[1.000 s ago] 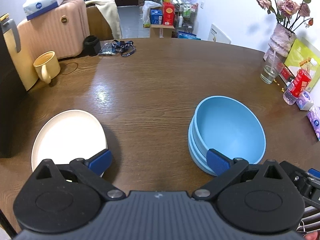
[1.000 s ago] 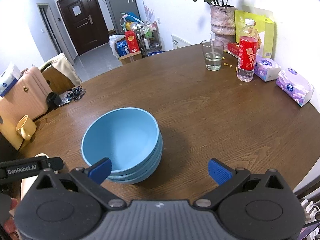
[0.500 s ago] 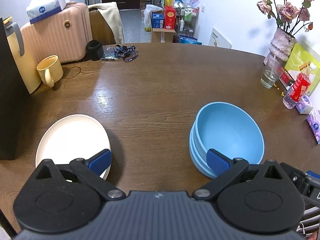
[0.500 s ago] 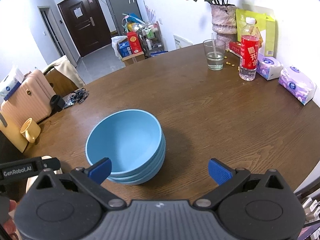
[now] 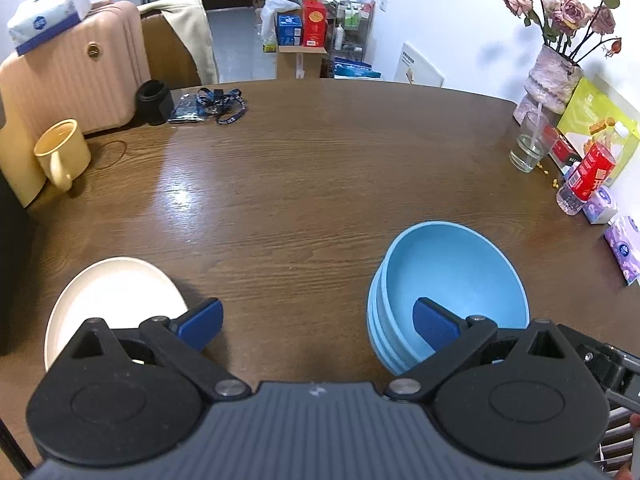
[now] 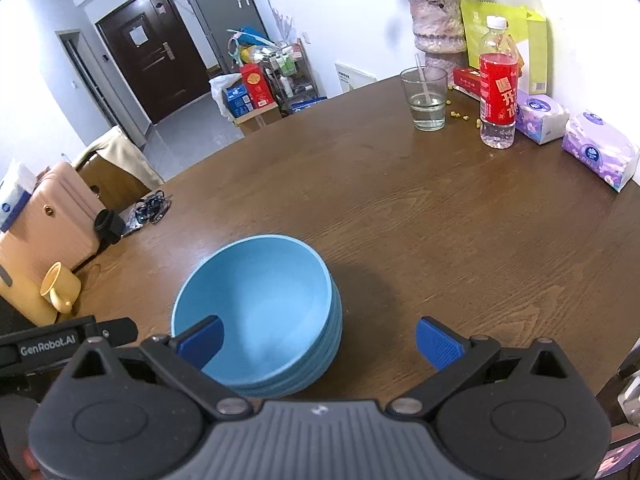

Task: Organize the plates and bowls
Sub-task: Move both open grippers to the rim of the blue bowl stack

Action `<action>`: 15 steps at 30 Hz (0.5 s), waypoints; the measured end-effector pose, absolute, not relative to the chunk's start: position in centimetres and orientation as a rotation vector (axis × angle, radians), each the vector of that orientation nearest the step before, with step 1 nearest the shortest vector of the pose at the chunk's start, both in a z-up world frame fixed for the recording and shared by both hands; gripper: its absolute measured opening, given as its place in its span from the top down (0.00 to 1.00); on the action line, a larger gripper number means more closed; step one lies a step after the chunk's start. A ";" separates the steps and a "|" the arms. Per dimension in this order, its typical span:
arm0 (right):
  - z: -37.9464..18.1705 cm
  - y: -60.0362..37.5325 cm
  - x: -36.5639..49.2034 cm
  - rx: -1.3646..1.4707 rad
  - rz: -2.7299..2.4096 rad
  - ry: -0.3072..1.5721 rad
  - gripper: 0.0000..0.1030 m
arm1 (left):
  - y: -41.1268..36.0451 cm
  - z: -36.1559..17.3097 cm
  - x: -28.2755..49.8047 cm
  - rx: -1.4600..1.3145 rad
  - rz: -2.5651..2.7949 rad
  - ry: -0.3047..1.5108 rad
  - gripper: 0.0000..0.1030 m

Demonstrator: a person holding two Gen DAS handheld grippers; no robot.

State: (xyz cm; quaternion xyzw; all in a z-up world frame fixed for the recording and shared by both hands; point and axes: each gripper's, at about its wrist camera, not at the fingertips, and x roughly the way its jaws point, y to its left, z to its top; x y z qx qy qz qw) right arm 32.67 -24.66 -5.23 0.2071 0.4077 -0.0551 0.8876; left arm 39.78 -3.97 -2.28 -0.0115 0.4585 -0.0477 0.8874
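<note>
Judging by the layout, sorting looks nearly done: the blue bowl stack (image 5: 448, 292) is nested, with the white plate (image 5: 112, 300) well apart to its left. Left gripper (image 5: 318, 320) and right gripper (image 6: 320, 340) are both held wide, empty. Any regrasp is best made at the rim.

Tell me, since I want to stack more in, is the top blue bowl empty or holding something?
Empty: the top blue bowl sits upright, nested on the other bowls, and its inside shows only bare blue surface in both views.
</note>
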 end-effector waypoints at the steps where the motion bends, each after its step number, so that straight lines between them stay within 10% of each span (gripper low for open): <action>1: -5.3 -24.7 32.9 0.441 -0.113 0.849 0.03 | -4.0 -2.4 40.2 -0.024 -0.106 0.959 0.00; 15: -7.5 -25.5 36.7 0.513 -0.152 0.925 0.13 | -5.9 -4.5 44.3 -0.006 -0.191 1.037 0.00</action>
